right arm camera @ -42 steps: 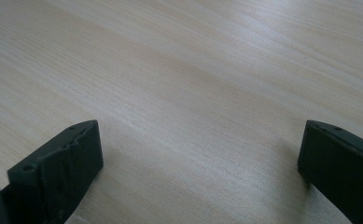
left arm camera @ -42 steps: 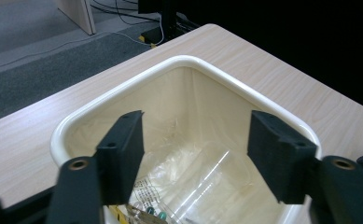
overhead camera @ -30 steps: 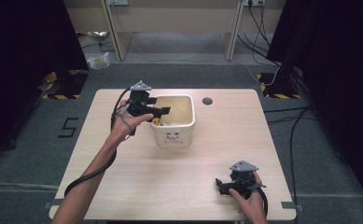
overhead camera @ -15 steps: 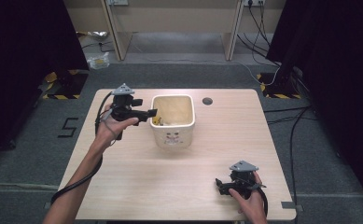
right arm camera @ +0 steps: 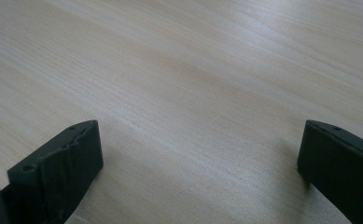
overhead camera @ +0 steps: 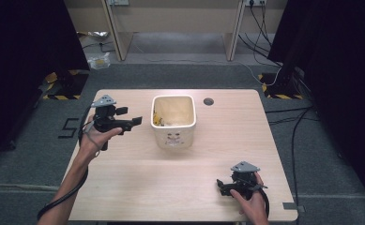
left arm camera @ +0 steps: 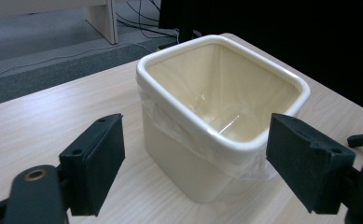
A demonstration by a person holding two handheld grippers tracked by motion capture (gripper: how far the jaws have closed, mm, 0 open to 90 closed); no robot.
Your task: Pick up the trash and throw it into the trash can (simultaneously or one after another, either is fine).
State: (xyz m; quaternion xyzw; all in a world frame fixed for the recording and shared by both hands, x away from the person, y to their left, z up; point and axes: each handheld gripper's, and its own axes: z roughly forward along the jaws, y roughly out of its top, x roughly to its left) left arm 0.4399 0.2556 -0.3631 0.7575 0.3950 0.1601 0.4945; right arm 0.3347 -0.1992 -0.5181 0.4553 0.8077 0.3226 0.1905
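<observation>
At the lower right of the high view we find the right gripper (overhead camera: pixel 221 185), held low over the wooden table (overhead camera: pixel 171 187) by the person's right hand (overhead camera: pixel 250 201). In the right gripper view its jaws stand wide apart with bare tabletop between them and nothing held.

Further up, at the left of the high view, the left hand (overhead camera: pixel 93 138) holds the left gripper (overhead camera: pixel 135 123), pointing toward frame right at the bin. Its jaws are spread wide and empty in the left gripper view, framing the bin without touching it.

The cream square bin (overhead camera: pixel 173 123) stands upright at the centre of the table, near the far edge, fitted with a clear plastic liner (left arm camera: pixel 198 135) folded over its rim. We note yellowish contents inside, which we cannot identify.

Beyond it, a round dark cable hole (overhead camera: pixel 209 101) sits in the tabletop at upper right of the bin.
</observation>
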